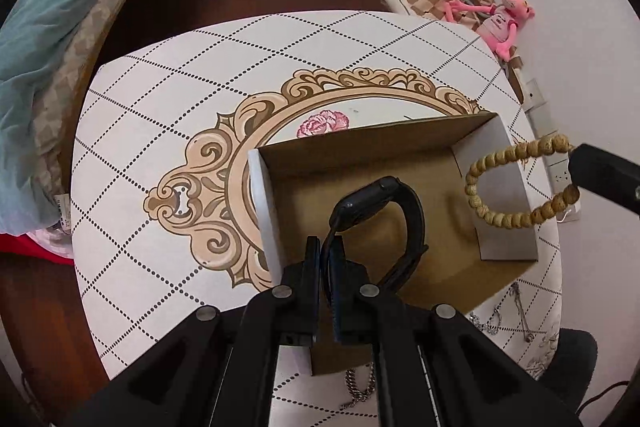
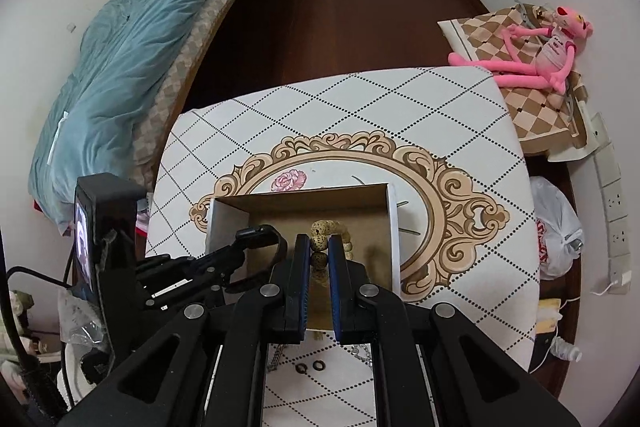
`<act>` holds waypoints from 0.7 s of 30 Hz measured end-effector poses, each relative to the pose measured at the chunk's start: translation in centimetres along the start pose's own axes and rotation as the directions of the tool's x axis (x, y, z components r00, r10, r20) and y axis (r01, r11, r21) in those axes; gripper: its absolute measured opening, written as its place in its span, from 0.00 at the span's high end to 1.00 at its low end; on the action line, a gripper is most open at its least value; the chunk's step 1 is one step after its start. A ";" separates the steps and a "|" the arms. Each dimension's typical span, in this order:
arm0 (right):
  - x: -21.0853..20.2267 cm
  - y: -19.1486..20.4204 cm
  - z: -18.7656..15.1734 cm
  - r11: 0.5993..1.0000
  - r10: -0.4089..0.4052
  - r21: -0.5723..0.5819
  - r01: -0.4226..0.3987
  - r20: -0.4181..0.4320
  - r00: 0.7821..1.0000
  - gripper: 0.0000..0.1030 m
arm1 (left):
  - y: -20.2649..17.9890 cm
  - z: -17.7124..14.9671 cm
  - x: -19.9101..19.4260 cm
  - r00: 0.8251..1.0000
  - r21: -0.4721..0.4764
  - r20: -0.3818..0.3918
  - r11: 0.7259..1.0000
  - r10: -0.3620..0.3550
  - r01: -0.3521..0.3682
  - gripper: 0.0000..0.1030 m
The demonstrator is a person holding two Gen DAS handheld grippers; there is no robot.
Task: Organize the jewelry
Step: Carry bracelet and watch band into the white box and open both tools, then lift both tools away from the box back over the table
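Note:
An open cardboard box (image 1: 276,211) stands on the patterned table (image 1: 160,115). My left gripper (image 1: 327,247) is shut on the strap of a black smartwatch (image 1: 372,205) and holds it over the box's inside. My right gripper (image 2: 319,247) is shut on a tan wooden bead bracelet (image 2: 320,229), held over the box (image 2: 218,223). In the left wrist view the bracelet (image 1: 496,163) hangs from the right gripper's finger (image 1: 600,171) above the box's right wall. The left gripper and the watch (image 2: 260,233) show at the left of the right wrist view.
Silver chains (image 1: 496,319) lie on the table near the box's near side, with another chain (image 1: 356,387) under my left gripper. Two small dark rings (image 2: 310,367) lie near the table's front edge. A bed with a teal quilt (image 2: 132,39) stands left; a pink plush toy (image 2: 536,55) lies right.

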State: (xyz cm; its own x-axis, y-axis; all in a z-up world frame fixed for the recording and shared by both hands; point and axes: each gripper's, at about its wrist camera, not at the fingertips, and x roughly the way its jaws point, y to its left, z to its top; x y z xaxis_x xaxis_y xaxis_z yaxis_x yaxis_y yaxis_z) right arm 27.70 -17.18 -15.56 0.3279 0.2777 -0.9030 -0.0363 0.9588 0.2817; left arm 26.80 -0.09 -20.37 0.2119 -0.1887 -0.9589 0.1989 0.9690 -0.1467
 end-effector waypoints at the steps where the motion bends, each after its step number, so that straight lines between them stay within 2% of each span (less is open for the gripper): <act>1: 0.2 0.1 0.1 1.000 -0.001 -0.006 0.001 -0.002 1.000 0.91 | 0.1 0.1 -0.1 1.000 -0.011 -0.003 1.000 -0.007 0.007 0.95; 5: 1.3 0.0 0.6 0.999 0.048 -0.005 -0.048 -0.051 0.998 0.90 | 0.8 0.4 -0.8 1.000 -0.092 -0.005 0.995 -0.026 0.025 0.87; 8: 2.4 -0.6 0.6 0.998 0.063 0.019 -0.062 -0.107 0.992 0.88 | 1.1 0.4 -2.1 1.000 -0.121 0.029 0.993 -0.007 0.011 0.73; 9: 2.5 -0.8 0.6 0.999 0.051 0.020 -0.049 -0.112 0.992 0.85 | 1.1 0.4 -2.5 0.999 -0.124 0.045 0.992 -0.005 0.010 0.57; 10: 2.5 -1.0 0.5 0.999 0.036 0.022 -0.033 -0.117 0.992 0.73 | 1.1 0.3 -3.0 0.998 -0.123 0.059 0.992 0.015 -0.008 0.28; 11: 2.5 -1.2 0.3 0.999 0.031 0.027 -0.028 -0.118 0.993 0.59 | 0.9 0.3 -3.6 0.996 -0.119 0.074 0.992 0.055 -0.046 0.15; 12: 2.4 -1.4 0.1 1.000 0.019 0.025 -0.016 -0.114 0.993 0.54 | 0.8 0.2 -4.3 0.992 -0.118 0.097 0.991 0.081 -0.069 0.09; 13: 2.2 -1.5 -0.3 1.000 -0.001 0.018 0.003 -0.105 0.994 0.47 | 0.8 0.2 -4.7 0.990 -0.119 0.112 0.990 0.090 -0.077 0.09; 16: 2.0 -1.5 -1.2 0.997 -0.073 -0.017 0.072 -0.089 0.993 0.41 | 0.9 -0.2 -5.6 0.980 -0.122 0.129 0.983 0.153 -0.137 0.06; 17: 1.9 -1.3 -1.7 0.993 -0.117 -0.036 0.115 -0.081 0.990 0.28 | 0.8 -0.5 -5.9 0.973 -0.122 0.144 0.979 0.183 -0.166 0.04; 19: 2.1 -1.0 -2.6 0.981 -0.188 -0.068 0.184 -0.062 0.980 0.09 | 0.8 -1.0 -6.0 0.961 -0.120 0.156 0.970 0.227 -0.209 0.00; 21: 2.3 -0.7 -3.3 0.973 -0.218 -0.090 0.213 -0.055 0.974 0.08 | 0.8 -1.6 -6.0 0.951 -0.127 0.164 0.962 0.261 -0.242 0.00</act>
State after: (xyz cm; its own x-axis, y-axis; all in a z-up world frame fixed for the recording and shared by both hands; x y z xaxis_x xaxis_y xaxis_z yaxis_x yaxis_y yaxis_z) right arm 25.42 -17.02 -18.93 0.2754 0.0647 -0.9592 -0.0501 0.9973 0.0529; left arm 24.16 2.12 -15.12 0.4103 0.0473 -0.9107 0.0187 0.9980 0.0603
